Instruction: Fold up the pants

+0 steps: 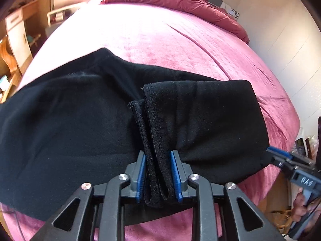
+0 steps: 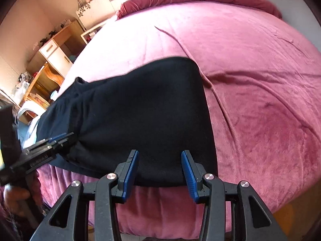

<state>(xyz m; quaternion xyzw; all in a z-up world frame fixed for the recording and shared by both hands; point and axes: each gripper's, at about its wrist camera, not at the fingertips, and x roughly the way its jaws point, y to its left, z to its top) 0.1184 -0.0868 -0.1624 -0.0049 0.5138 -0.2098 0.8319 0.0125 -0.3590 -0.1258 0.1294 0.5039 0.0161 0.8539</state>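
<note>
Black pants (image 1: pixel 70 120) lie across a pink bed (image 1: pixel 160 40), with one end folded back over the rest. My left gripper (image 1: pixel 158 172) is shut on the stacked leg hems (image 1: pixel 152 132), which stand bunched between its blue pads (image 1: pixel 176 172). In the right wrist view the pants (image 2: pixel 140 104) spread flat, and my right gripper (image 2: pixel 160 172) hangs open over their near edge, the pads not pressing the cloth. The left gripper (image 2: pixel 60 137) shows at the left of that view, on the pants' near side. The right gripper (image 1: pixel 276 152) reaches the folded end's right corner in the left wrist view.
A crumpled dark-pink duvet (image 1: pixel 180 2) lies at the far end of the bed. Wooden shelves and a white cabinet (image 2: pixel 52 50) stand left of the bed. A pale wall (image 1: pixel 280 40) runs along the right, with clutter (image 1: pixel 301 144) below it. A hand (image 1: pixel 301 204) grips the right tool.
</note>
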